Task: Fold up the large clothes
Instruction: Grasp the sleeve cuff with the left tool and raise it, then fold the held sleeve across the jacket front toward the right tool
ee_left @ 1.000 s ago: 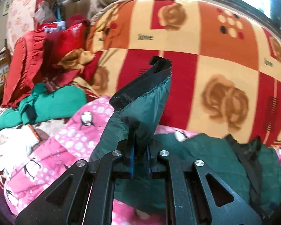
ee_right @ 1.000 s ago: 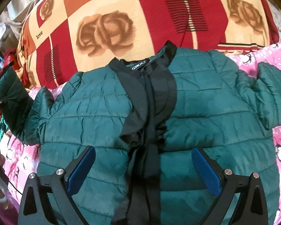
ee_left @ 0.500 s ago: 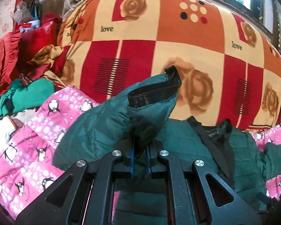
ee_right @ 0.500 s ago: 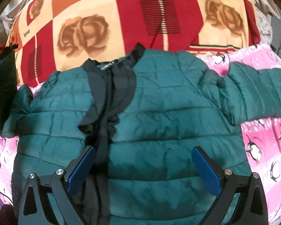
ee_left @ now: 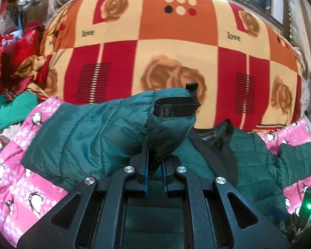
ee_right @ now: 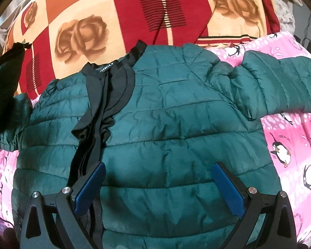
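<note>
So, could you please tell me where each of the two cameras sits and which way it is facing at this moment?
Left wrist: sits on the left gripper, looking forward and down over the green jacket towards the rose blanket; its fingers, shut on the jacket's sleeve, show.
Right wrist: sits on the right gripper, looking steeply down at the jacket's front; its open blue pads show above the fabric.
Shared: the jacket, its black collar, the blanket and the pink penguin sheet.
</note>
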{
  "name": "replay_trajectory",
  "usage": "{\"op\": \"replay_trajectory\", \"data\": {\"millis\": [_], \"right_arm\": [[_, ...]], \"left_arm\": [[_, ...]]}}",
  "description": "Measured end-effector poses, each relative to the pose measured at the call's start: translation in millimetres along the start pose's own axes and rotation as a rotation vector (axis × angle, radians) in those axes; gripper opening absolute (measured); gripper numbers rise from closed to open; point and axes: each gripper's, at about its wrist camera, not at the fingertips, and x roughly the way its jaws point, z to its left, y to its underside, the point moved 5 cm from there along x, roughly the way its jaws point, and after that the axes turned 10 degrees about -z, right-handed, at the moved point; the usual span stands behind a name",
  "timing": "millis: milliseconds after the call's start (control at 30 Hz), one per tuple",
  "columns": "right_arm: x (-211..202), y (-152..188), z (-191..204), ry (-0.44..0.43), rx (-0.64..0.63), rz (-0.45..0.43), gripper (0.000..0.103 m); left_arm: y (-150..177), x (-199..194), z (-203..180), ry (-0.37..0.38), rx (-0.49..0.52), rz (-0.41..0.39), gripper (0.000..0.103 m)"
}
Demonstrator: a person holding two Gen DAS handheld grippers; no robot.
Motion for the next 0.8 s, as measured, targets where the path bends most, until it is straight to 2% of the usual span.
{"op": "replay_trajectory", "data": {"millis": [200,367,600,733,800], "right_arm": [[-0.5,-1.6,-7.9,0.013,0.019,-0.004,0.102],[-1.5,-3.8,-17.9,0.028,0.034,-0.016,0.102],[-1.1,-5.6,-27.3,0.038,0.049,-0.018,0.102],[0.0,-5.1,-30.5,0.042,0.051,-0.014,0.102],[0.9,-4.8,-32.2,0.043,0.052,-0.011,0.102]], "left_arm": [[18.6,16.2,-24.7,0.086,0.01,0.085,0.009],[32.8,23.0,-52.0,0.159,0.042,0.125,0.009],[56.3,48.9,-72.2,0.246,0.033,0.215,0.009],[78.0,70.4,-75.5,0.239,0.043,0.292,0.009],[83.3,74.8,-76.8,0.225,0.062,0.295,0.009]]}}
